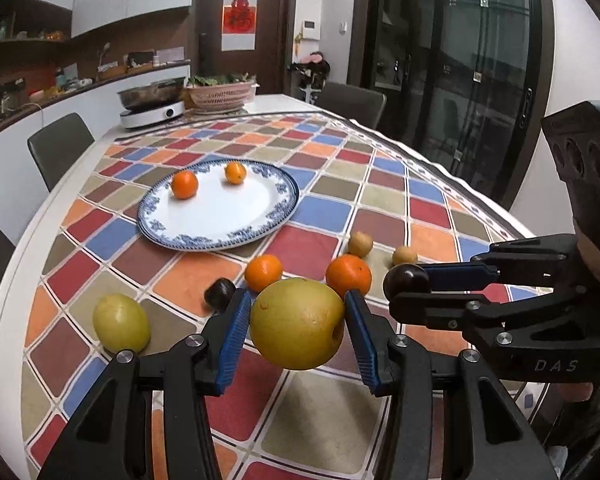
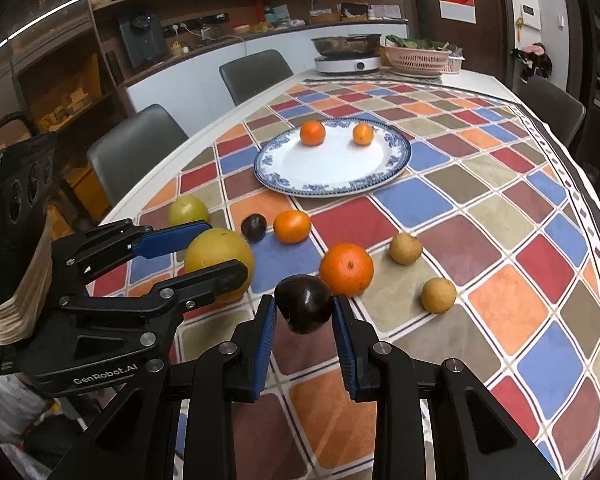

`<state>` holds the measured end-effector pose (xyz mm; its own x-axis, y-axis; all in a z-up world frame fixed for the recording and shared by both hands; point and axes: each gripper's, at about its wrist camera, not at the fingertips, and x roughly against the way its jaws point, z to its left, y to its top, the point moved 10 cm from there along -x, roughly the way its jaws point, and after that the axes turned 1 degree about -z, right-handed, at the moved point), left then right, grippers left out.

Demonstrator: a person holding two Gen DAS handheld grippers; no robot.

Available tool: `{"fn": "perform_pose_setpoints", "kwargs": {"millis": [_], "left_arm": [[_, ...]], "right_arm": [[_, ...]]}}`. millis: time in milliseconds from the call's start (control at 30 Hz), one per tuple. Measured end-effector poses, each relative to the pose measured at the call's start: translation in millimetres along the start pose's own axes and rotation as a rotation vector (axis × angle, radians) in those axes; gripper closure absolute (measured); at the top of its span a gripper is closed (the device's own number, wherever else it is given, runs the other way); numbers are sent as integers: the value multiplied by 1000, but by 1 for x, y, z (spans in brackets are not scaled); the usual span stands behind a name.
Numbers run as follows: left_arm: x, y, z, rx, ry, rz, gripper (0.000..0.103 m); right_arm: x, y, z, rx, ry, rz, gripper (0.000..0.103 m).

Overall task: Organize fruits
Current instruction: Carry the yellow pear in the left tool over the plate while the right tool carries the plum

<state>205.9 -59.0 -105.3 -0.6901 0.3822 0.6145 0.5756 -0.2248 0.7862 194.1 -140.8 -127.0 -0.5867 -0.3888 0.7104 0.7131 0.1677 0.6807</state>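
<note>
Fruit sits clamped in both tools: low in the left wrist frame, the left gripper (image 1: 298, 322) has its ribbed blue pads pressed against the sides of a large yellow pear (image 1: 297, 323), round and smooth-skinned, held clear above the tablecloth (image 1: 440, 216); low centre in the right wrist frame, the right gripper (image 2: 304, 316) has closed narrowly on a small dark plum (image 2: 305, 303), glossy and almost black. Loose on the cloth of coloured squares lie a second yellow-green pear (image 1: 121, 323) at lower left, another dark plum (image 1: 219, 293) just left of the left pad, two oranges (image 1: 263, 273) (image 1: 349, 275) beyond the held pear, and two small tan, matte fruits (image 1: 360, 244) (image 1: 405, 256) farther right. Toward upper left of centre rests a round white plate (image 1: 220, 216) with a blue patterned rim, holding two small oranges (image 1: 184, 185) (image 1: 235, 173) near its far edge, apart from each other
</note>
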Motion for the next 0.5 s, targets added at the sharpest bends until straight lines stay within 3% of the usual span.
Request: {"fn": "perform_pose_setpoints", "kwargs": {"millis": [500], "left_arm": [[-5, 36, 20, -1, 43, -43, 56]], "right_arm": [[-4, 42, -5, 32, 6, -43, 73]]}}
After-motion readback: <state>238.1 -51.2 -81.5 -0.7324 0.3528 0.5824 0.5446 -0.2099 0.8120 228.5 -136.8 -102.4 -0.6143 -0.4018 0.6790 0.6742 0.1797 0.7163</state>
